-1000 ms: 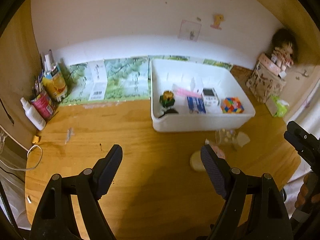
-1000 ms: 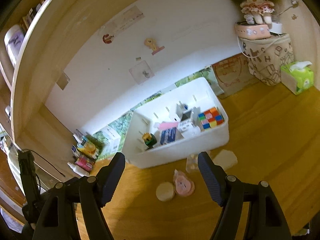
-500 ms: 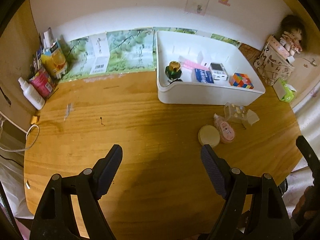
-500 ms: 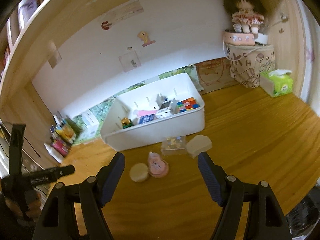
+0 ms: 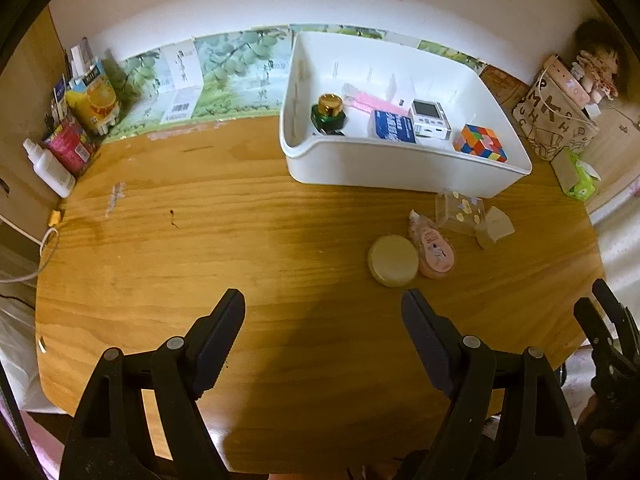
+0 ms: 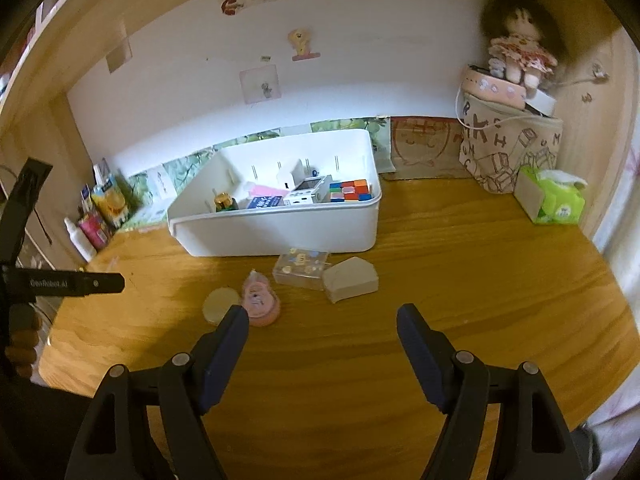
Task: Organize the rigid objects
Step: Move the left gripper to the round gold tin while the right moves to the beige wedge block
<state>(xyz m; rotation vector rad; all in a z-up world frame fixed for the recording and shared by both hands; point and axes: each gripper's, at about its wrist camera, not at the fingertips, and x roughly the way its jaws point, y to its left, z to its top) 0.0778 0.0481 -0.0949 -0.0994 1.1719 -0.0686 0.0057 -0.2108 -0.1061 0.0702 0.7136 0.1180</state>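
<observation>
1. The left gripper [image 5: 323, 312] hangs over bare wooden table [image 5: 200, 240], jaws spread, nothing between them.
2. A round cream tin [image 5: 394, 261] and a pink tape dispenser [image 5: 434, 249] lie side by side, touching.
3. A clear box [image 5: 458, 210] and a beige block [image 5: 496, 227] lie just in front of the white bin [image 5: 400, 172].
4. The right gripper [image 6: 322, 318] has just been opening; its jaws stand wide, holding nothing.

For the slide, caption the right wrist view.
Open right gripper above wooden table, four loose items before the white bin.
</observation>
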